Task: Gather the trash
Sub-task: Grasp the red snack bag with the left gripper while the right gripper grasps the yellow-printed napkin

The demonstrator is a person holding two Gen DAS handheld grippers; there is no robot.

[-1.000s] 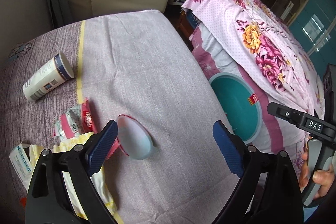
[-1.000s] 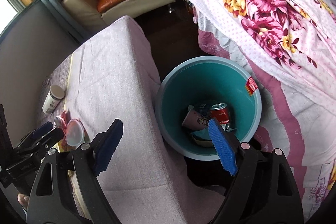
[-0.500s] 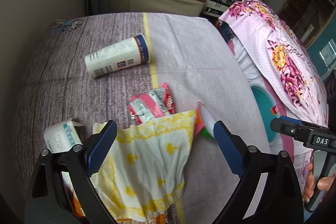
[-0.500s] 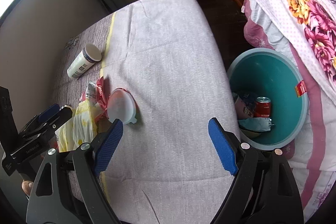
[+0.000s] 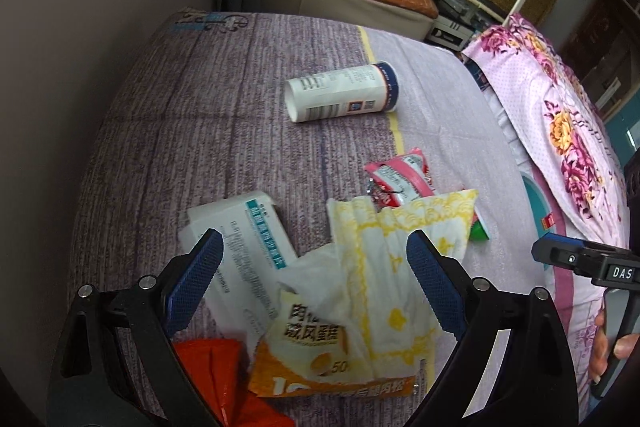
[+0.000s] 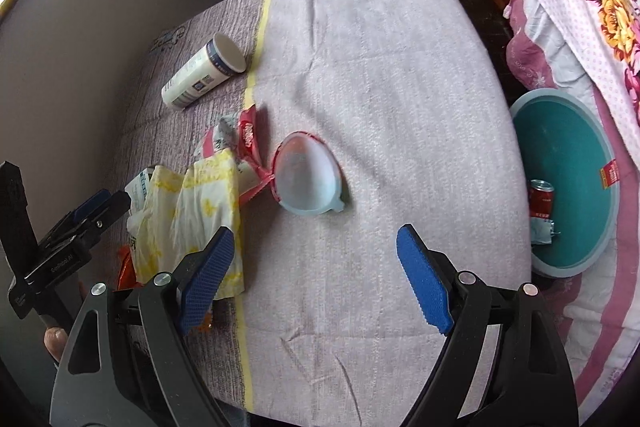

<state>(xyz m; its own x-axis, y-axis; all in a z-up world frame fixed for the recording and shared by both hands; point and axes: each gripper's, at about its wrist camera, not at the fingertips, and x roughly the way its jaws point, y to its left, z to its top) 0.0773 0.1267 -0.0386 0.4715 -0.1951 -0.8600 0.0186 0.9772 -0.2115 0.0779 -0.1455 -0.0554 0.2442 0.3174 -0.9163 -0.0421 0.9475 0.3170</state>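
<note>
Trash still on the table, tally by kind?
Plastic wrappers or packets: 3, red-and-white wrapper, orange printed snack packet, red-orange wrapper
Yellow-patterned white napkin: 1
White cardboard box: 1
White cylindrical canister: 1
Translucent round plastic lid: 1
Total: 7

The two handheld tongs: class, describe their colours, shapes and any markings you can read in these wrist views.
Both are alike. The left tongs and the right tongs each have two black angular arms with cut-out openings and silver round bolts, ending in blue pads with a fine ribbed texture. Seen from the left wrist view, the right tool's body is black with a blue tip and white letters "DAS". No cables or sleeves show.
</note>
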